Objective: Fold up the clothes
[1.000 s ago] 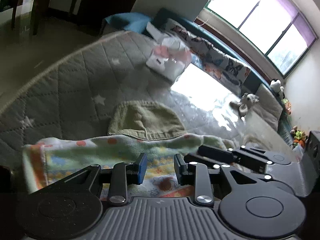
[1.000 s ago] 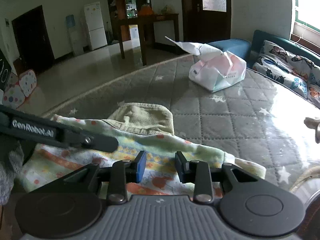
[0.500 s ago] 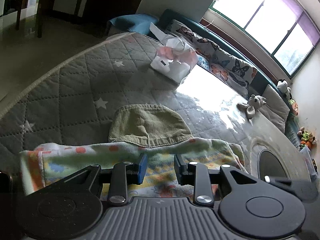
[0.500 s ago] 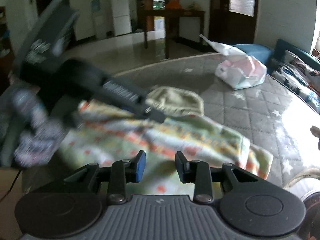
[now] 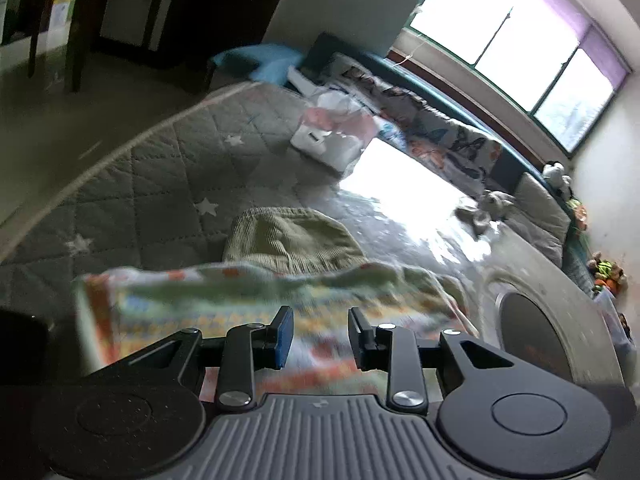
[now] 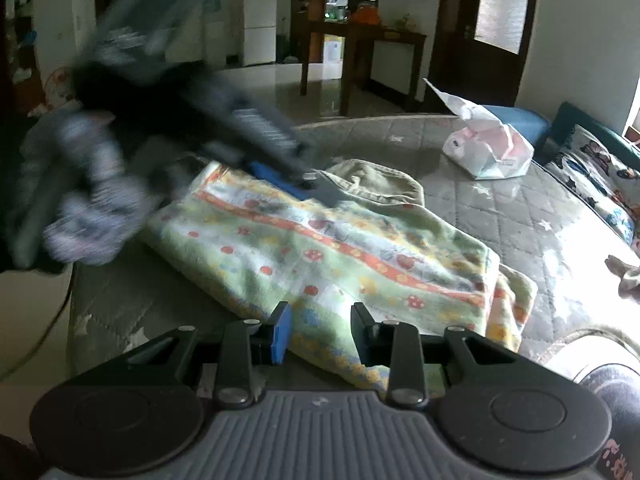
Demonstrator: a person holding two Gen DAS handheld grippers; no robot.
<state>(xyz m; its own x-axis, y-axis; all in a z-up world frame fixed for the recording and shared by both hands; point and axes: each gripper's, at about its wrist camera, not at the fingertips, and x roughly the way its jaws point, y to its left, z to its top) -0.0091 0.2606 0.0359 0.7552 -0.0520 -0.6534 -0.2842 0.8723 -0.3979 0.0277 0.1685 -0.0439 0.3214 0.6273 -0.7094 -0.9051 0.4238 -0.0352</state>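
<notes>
Left claw (image 5: 320,336) low over the near edge of the bed (image 5: 152,184), fingers spread apart with nothing between them, pointing across a flowered towel (image 5: 240,296) lying just ahead of the tips. Same claw seen from the right wrist camera as a dark blurred shape (image 6: 304,184) at upper left, reaching down at a slant to the towel's far edge; too smeared to say whether touching the cloth. Beyond the towel, straight ahead of the left claw, a ribbed olive garment (image 5: 292,240), partly tucked under the towel's far edge. Farther ahead and slightly right, a white and pink plastic bag (image 5: 336,136) on the quilt, then butterfly-print cushions (image 5: 452,140) under a bright window (image 5: 516,44), soft toys (image 5: 488,204) at far right.

Right claw (image 6: 320,332) also spread wide and empty, hovering over the near right part of the folded towel (image 6: 340,248), tips just above the cloth. Ahead, the olive garment (image 6: 376,180) past the towel. Right and farther off, the plastic bag (image 6: 492,148). Well beyond the bed, a dark wooden table (image 6: 360,40) and a white fridge (image 6: 260,20).
</notes>
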